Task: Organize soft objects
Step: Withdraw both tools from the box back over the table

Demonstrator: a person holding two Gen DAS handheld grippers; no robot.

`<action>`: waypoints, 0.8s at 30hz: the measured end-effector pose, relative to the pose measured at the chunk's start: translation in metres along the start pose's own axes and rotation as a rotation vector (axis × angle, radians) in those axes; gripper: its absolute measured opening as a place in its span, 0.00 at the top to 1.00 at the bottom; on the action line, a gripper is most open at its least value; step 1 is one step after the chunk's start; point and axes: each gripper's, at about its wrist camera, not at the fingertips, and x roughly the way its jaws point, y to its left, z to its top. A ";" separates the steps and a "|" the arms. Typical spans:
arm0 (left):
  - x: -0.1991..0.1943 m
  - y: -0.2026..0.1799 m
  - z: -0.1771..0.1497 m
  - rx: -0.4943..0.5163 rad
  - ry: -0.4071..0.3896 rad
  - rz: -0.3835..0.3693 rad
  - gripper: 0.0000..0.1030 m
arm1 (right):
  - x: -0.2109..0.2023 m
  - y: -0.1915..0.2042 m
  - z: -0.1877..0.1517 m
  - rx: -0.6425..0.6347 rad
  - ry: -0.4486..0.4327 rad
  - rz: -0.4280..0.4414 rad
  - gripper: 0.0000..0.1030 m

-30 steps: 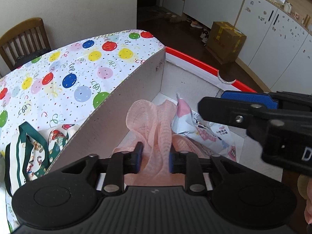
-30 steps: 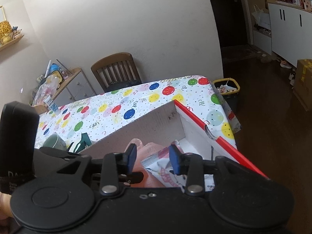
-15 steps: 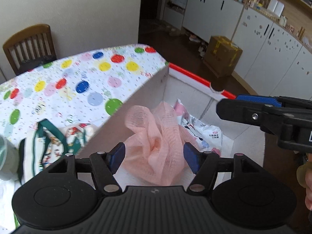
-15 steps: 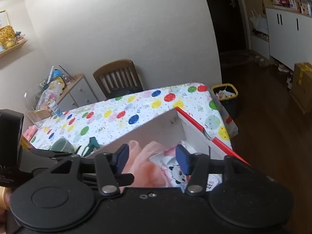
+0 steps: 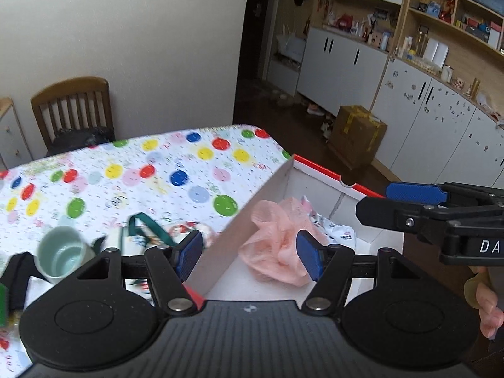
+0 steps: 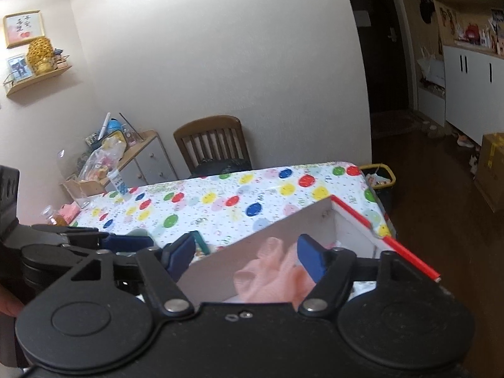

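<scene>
A pink mesh bath pouf (image 5: pixel 277 239) lies inside a white box with a red rim (image 5: pixel 318 167), beside a white printed packet (image 5: pixel 334 230). My left gripper (image 5: pixel 250 256) is open and empty, raised above the box's near left wall. My right gripper (image 6: pixel 244 256) is open and empty, also above the box; the pouf (image 6: pixel 267 274) shows between its fingers. In the left wrist view the right gripper (image 5: pixel 415 201) reaches in from the right. A printed green-handled cloth bag (image 5: pixel 148 233) lies on the table left of the box.
The table wears a balloon-print cloth (image 5: pixel 141 182). A pale green cup (image 5: pixel 60 255) lies near the bag. A wooden chair (image 5: pixel 72 110) stands behind the table. A bin (image 6: pixel 381 179) and a cardboard box (image 5: pixel 359 135) stand on the floor.
My left gripper let go of the pink pouf, opened wide and rose away from the box. My right gripper also opened and lifted. The pouf now rests in the box.
</scene>
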 end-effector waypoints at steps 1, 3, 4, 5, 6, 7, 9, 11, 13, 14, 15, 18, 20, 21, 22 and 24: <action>-0.006 0.005 -0.002 -0.001 -0.008 0.004 0.36 | -0.002 0.006 -0.001 -0.002 -0.003 0.001 0.28; -0.019 0.016 -0.006 -0.009 -0.021 0.015 0.36 | -0.005 0.019 -0.004 -0.006 -0.010 0.004 0.24; -0.025 0.021 -0.009 -0.015 -0.030 0.018 0.36 | -0.007 0.026 -0.005 -0.006 -0.012 0.008 0.22; -0.031 0.028 -0.011 -0.021 -0.039 0.020 0.36 | -0.007 0.033 -0.006 -0.007 -0.014 0.011 0.21; -0.036 0.034 -0.014 -0.029 -0.044 0.024 0.35 | -0.008 0.040 -0.008 -0.013 -0.017 0.012 0.20; -0.042 0.040 -0.017 -0.037 -0.048 0.027 0.33 | -0.008 0.048 -0.010 -0.024 -0.020 0.012 0.18; -0.051 0.051 -0.022 -0.039 -0.063 0.028 0.31 | -0.007 0.065 -0.014 -0.047 -0.023 0.012 0.16; -0.059 0.062 -0.027 -0.032 -0.071 0.043 0.30 | -0.006 0.080 -0.019 -0.061 -0.017 0.023 0.15; -0.066 0.072 -0.031 -0.029 -0.076 0.057 0.25 | -0.004 0.094 -0.024 -0.075 -0.015 0.025 0.13; -0.071 0.078 -0.035 -0.030 -0.081 0.059 0.22 | -0.003 0.101 -0.027 -0.082 -0.015 0.028 0.11; -0.074 0.084 -0.037 -0.034 -0.087 0.061 0.18 | -0.002 0.107 -0.029 -0.090 -0.012 0.030 0.11; -0.082 0.102 -0.046 -0.048 -0.092 0.063 0.18 | 0.002 0.123 -0.037 -0.097 0.000 0.029 0.10; -0.086 0.113 -0.051 -0.055 -0.090 0.069 0.17 | 0.007 0.132 -0.042 -0.094 0.013 0.032 0.08; -0.088 0.118 -0.054 -0.060 -0.088 0.073 0.14 | 0.008 0.137 -0.045 -0.091 0.018 0.029 0.07; -0.090 0.124 -0.057 -0.067 -0.086 0.075 0.11 | 0.010 0.141 -0.048 -0.088 0.022 0.033 0.06; -0.094 0.137 -0.063 -0.082 -0.089 0.074 0.10 | 0.015 0.150 -0.054 -0.090 0.036 0.036 0.05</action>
